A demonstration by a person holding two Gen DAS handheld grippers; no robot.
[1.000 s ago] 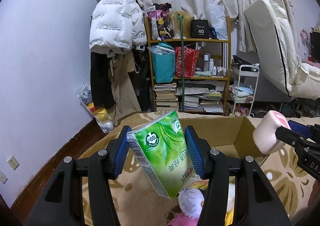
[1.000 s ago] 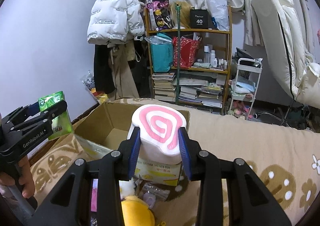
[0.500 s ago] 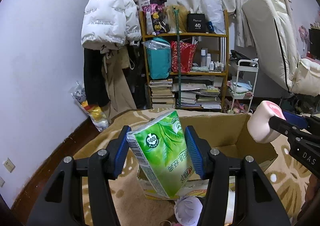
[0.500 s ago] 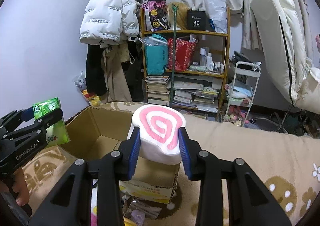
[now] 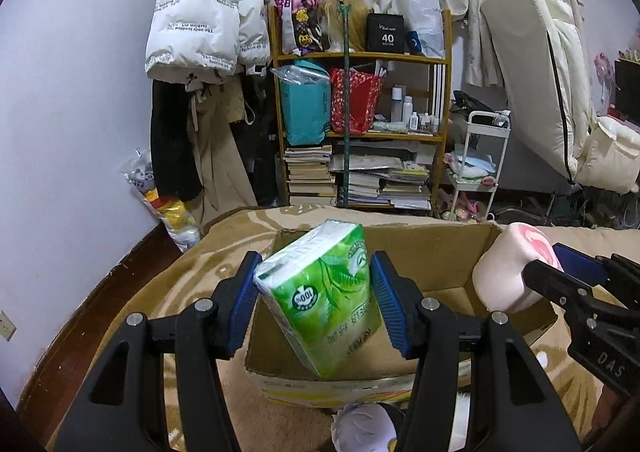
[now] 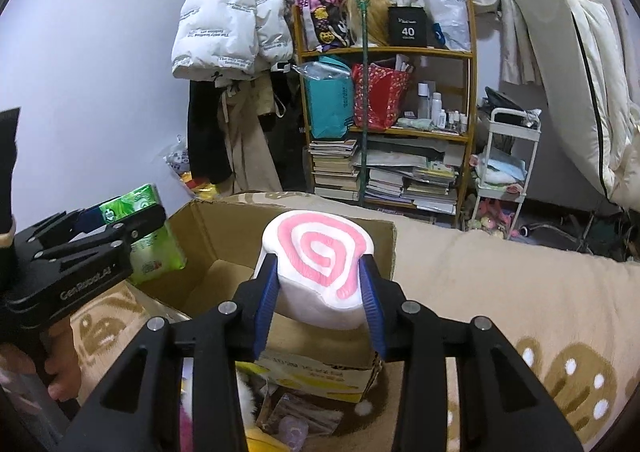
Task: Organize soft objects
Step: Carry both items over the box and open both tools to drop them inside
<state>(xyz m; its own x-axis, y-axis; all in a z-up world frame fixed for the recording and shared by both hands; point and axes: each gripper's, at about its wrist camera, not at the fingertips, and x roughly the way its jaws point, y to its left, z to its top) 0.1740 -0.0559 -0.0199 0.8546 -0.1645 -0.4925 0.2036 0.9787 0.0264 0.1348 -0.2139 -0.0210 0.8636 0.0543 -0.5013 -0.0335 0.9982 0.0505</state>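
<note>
1. Where print can be read, the green tissue pack [image 5: 326, 294] shows a mirrored "100%" seal, and the black box [image 5: 386, 37] on the bookshelf [image 5: 360, 58] reads "40".
2. Left tool [image 5: 316, 302], marked "GenRobot.AI", pinches the pack above the open cardboard box [image 5: 424, 252].
3. Right tool [image 6: 320, 302] clamps the pink-swirl plush roll [image 6: 318, 252] over that box's near wall.
4. What the box holds cannot be told.
</note>
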